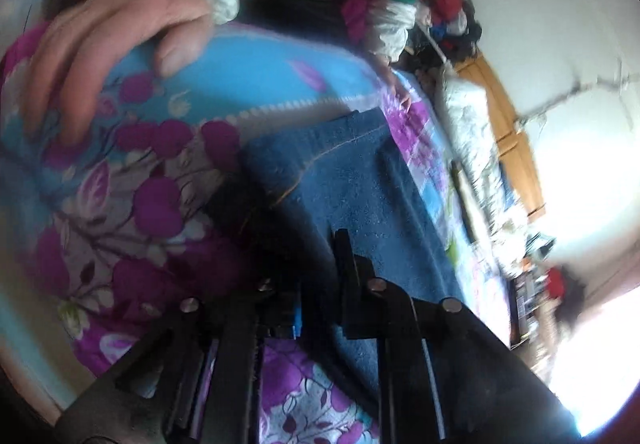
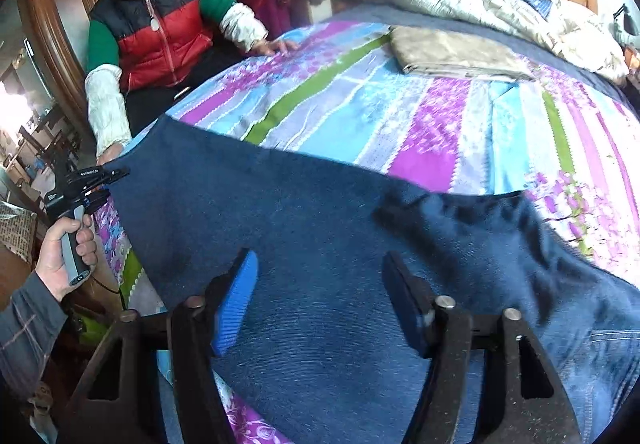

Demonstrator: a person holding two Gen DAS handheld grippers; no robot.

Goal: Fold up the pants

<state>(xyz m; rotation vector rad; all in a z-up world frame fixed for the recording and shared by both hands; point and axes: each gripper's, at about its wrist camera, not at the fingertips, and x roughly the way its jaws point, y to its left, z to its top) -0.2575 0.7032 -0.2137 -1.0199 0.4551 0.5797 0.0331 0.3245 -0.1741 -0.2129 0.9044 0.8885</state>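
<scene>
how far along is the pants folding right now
Early. Done: the jeans lie spread along the floral bedspread. In hand: the left gripper appears shut on the leg end, beside a seated person's hand; the right gripper hangs open over the middle of the jeans. Left: no clear fold shows yet.
</scene>
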